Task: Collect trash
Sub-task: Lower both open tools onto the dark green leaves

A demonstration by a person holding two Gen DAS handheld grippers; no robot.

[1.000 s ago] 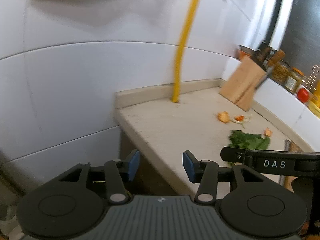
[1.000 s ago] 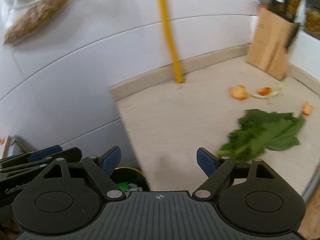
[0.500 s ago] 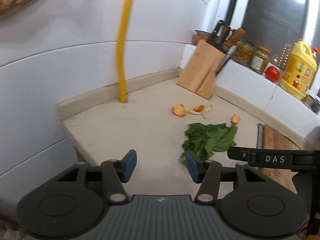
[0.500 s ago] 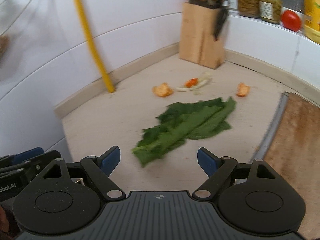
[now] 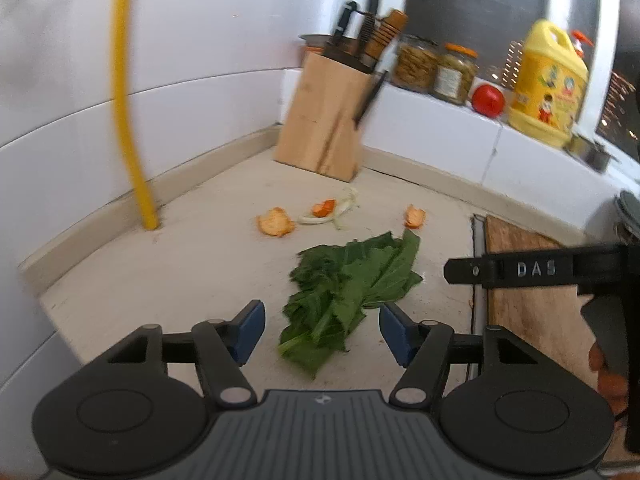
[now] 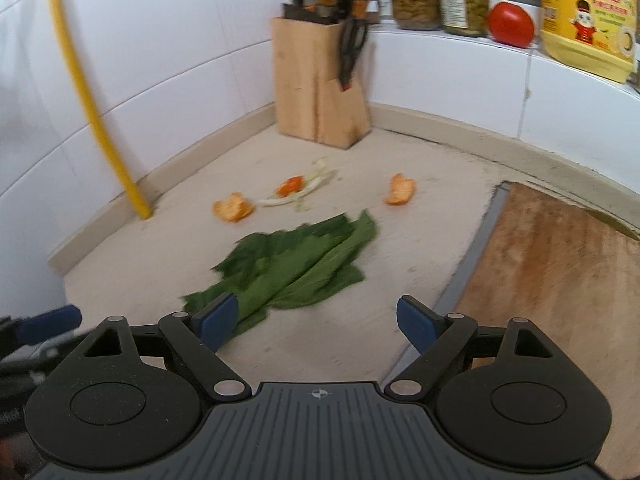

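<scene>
Counter holds all the scraps, nothing picked up yet. Cutting board sits to the right, knife block in the back corner. Biggest trash item is the leafy greens, lying flat mid-counter; looks limp and light, will flop and may shed a leaf, so best pinched low at the bunched stem end nearest the grippers, not the loose tips. Left gripper has just been opening, jaws apart over that stem end, not touching it. Right gripper is wide apart, empty, just beside the greens. Behind: three small orange peel pieces, stiff, curled, easy edge pinches.
</scene>
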